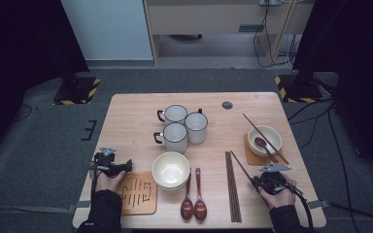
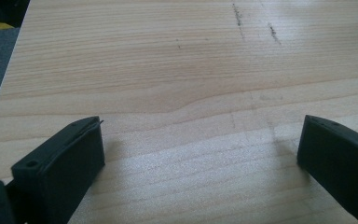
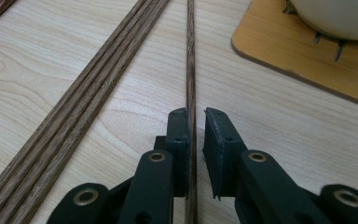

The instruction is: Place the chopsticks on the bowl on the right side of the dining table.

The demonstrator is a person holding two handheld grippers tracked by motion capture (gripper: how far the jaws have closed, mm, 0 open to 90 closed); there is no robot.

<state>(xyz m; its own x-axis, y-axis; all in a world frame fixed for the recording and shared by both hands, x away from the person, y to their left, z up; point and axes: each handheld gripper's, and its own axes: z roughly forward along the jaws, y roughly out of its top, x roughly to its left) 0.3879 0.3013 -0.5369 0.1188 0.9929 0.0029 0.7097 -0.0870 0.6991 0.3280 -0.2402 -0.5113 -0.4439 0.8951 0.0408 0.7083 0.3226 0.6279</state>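
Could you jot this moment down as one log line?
right gripper: around single chopstick | left gripper: open over bare table | bowl: on mat

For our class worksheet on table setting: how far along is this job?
Done: right bowl sits on its coaster with spoon and chopstick. In hand: right gripper straddles a loose chopstick. Left: stacked bowls, two spoons, chopstick bundle, bare coaster.

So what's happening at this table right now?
A person is laying a table with two handheld grippers. The right gripper has a single dark wooden chopstick between its nearly closed jaws, beside the bundle of dark wooden chopsticks and near the wooden coaster under a cream bowl. A narrow gap shows beside the chopstick, so the grip looks loose. The left gripper rests open over bare tabletop.
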